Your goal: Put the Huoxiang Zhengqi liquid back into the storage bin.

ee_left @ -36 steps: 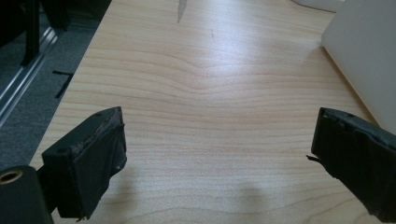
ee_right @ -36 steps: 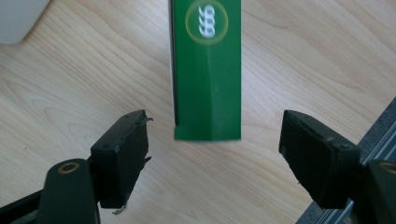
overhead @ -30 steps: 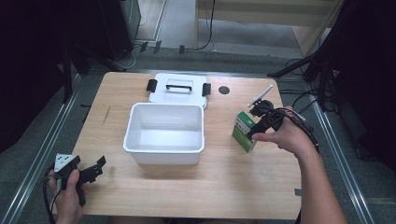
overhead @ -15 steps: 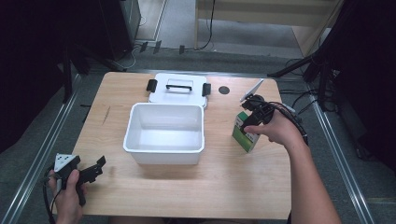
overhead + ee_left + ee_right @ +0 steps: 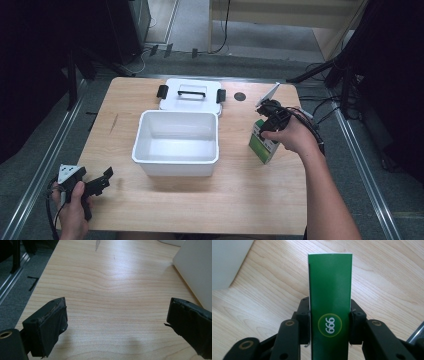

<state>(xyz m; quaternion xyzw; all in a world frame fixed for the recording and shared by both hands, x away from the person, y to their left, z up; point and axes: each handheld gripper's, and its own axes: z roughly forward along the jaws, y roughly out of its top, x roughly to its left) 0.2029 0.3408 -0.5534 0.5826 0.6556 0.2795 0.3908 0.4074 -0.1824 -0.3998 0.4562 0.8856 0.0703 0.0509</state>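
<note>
The tub [image 5: 176,142] sits mid-table [image 5: 250,200], its lid [image 5: 190,96] just behind. The carton [image 5: 263,144] stands to its right.

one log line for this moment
right gripper: shut on green cardboard box | left gripper: open, above wooden table | white plastic bin: open, lid off

green box [image 5: 330,315] base cut off by right gripper view's bottom edge; its print in high view too small to read; white bin [image 5: 197,270] cropped at left gripper view's right edge
</note>
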